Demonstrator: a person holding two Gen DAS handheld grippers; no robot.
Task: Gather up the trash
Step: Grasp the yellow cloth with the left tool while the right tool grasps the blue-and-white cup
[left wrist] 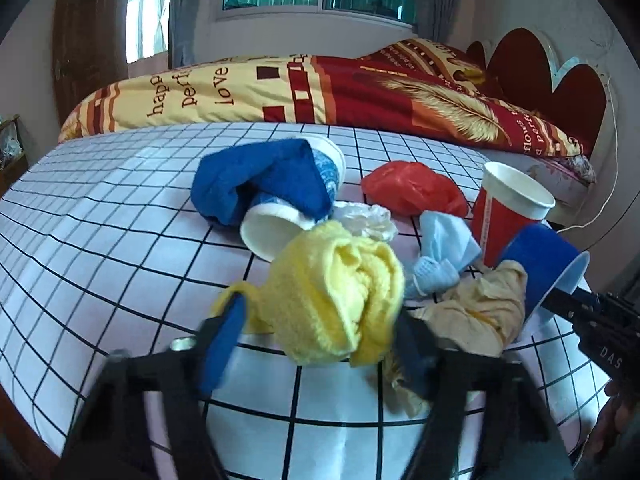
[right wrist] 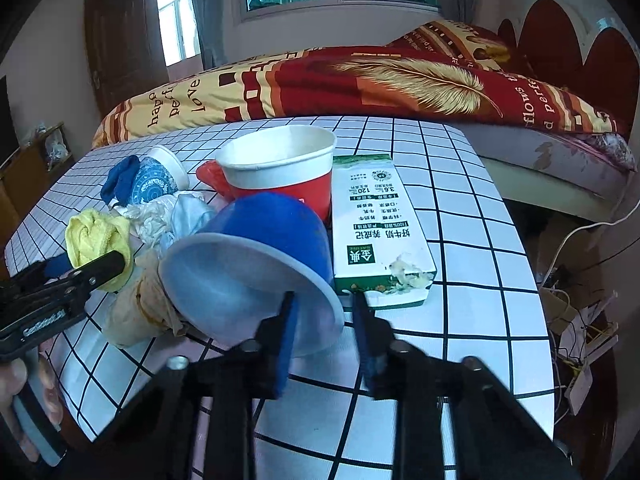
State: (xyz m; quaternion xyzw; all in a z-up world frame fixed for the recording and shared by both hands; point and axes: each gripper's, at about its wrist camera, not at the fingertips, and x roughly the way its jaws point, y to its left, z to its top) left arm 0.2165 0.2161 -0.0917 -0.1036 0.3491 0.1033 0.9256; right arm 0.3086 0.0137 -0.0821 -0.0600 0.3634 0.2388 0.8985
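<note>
A crumpled yellow cloth (left wrist: 332,280) lies at the near edge of a trash pile on the checked tablecloth (left wrist: 100,240). My left gripper (left wrist: 320,312) is shut on it, a blue pad against each side. In the right wrist view a blue cup (right wrist: 256,264) lies on its side, mouth toward the camera. My right gripper (right wrist: 324,300) is shut on its rim, one finger inside the mouth and one outside. Behind it stand a red paper cup (right wrist: 280,168) and a white-and-green milk carton (right wrist: 376,232). The left gripper's finger (right wrist: 100,268) rests on the yellow cloth (right wrist: 96,236).
The pile also holds a blue cloth (left wrist: 260,176) draped over a patterned cup, a red plastic bag (left wrist: 412,192), a light blue rag (left wrist: 444,248) and beige paper (left wrist: 476,312). A bed with a red-and-yellow duvet (left wrist: 320,88) lies behind. Cables (right wrist: 580,312) clutter the floor past the table's right edge.
</note>
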